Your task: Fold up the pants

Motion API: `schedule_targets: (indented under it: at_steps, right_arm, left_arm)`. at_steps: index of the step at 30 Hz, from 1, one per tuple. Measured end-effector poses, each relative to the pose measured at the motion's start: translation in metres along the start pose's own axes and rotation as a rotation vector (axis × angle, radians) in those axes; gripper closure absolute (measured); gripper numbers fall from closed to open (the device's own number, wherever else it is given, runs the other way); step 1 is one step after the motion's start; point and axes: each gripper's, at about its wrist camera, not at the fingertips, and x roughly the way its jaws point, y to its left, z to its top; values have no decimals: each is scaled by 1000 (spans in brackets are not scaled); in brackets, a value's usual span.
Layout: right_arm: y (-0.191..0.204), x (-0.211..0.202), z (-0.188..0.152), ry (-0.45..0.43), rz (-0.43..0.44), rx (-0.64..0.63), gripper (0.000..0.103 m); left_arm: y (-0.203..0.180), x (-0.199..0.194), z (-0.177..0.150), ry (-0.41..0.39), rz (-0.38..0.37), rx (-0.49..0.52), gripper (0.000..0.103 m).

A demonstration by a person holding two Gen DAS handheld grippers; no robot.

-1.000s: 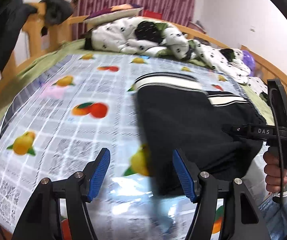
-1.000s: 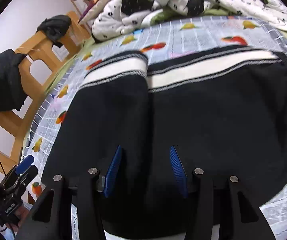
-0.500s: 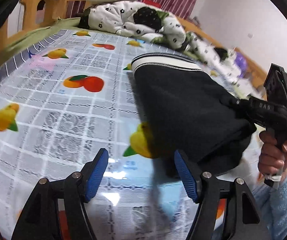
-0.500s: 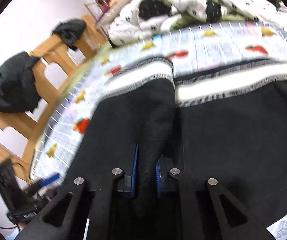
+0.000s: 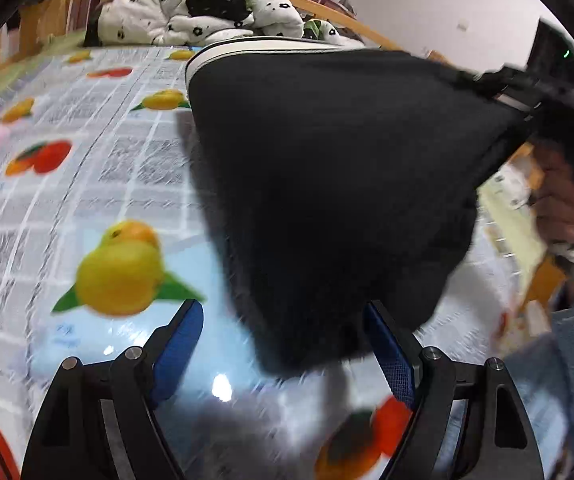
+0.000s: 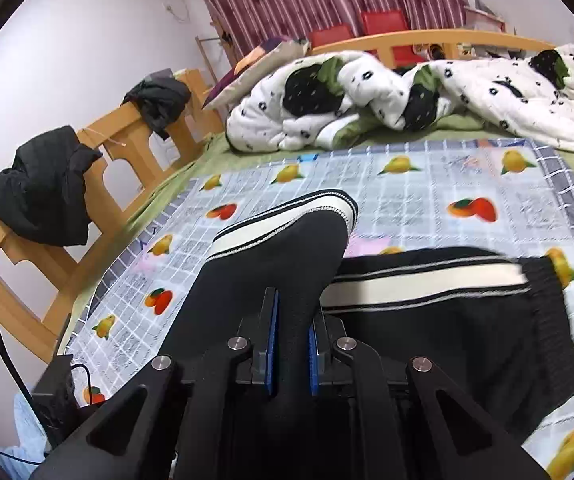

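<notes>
Your right gripper (image 6: 290, 354) is clamped on a raised fold of the black pants (image 6: 427, 340), which spread ahead of it over the fruit-print cloth (image 6: 467, 184). Your left gripper (image 5: 287, 354) has just been widening; its pads touch nothing, the lifted pants hanging just ahead.

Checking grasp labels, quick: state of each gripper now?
Left gripper: open, jaws just opening wider, holding nothing; pants edge hangs between them.
Right gripper: shut on the pants, lifting a fold.
</notes>
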Motion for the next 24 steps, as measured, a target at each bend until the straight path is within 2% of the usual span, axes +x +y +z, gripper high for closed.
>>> schedule_targets:
  at_steps: [1,3,4,6,9,11,13,15,19,21,24]
  right_arm:
    - [-7,-6,1,-12,-2,4,91]
    - [-28,-25,2,-56,-16,14,91]
    - [-44,-39,0,-90,-33,23,91]
    - [-68,-58,-4,-131,-70,35,92]
    - [-126,-70,-20,-132,-205,112,92]
    - [-159,-60,-35,-73,-274,166,92]
    - [-183,-37,-52,41,-342,194,91]
    - [-186,-33,-62,27,-354,178,87]
    - [-173,-49,-53,-9,-415,114,81]
    - [-173,-50,-48,-14,-409,119,75]
    - [-178,-46,-39,4,-382,137,72]
  left_arm:
    - [-11,5,2,4,77,40,22]
    - [-27,13,2,3,183,109,22]
    - [-35,13,1,-10,183,131,22]
    - [-43,7,1,-41,127,135,22]
    - [-55,0,4,-82,47,159,22]
    - [-64,5,5,-56,37,193,22]
    - [-63,9,5,-56,18,177,22]
    - [-55,7,5,-42,-14,127,22]
    - [-44,-4,5,-20,-51,53,23]
    - [-44,-13,4,-27,-68,43,23]
    - [-42,-22,7,-37,-83,28,23]
